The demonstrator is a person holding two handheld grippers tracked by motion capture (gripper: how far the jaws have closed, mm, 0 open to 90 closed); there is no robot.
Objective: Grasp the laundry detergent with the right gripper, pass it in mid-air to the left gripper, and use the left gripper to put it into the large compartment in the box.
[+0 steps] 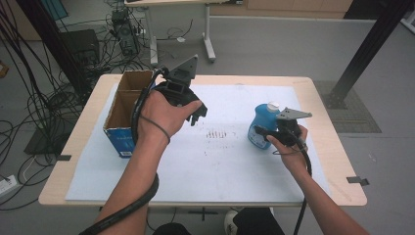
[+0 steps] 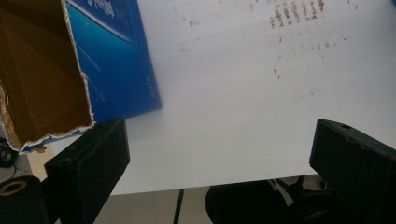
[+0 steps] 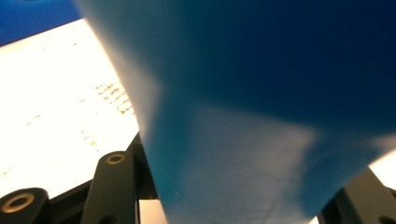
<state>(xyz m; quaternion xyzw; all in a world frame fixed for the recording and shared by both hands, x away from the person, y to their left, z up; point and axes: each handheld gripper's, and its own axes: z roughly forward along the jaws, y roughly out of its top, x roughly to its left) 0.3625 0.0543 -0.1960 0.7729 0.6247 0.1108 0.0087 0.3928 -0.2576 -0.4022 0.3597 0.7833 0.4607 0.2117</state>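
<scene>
Right tool clamps blue bottle low on its body; smooth plastic, likely slippery, liquid-heavy. Grip mid-body. Left tool spread wide, empty, by cardboard box.

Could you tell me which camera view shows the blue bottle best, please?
The high view: the blue bottle stands whole there, white cap on top, clamped by the right gripper. The right gripper view has the blue bottle as a blurred blue wall between the jaws. The left gripper view looks at the cardboard box instead.
</scene>
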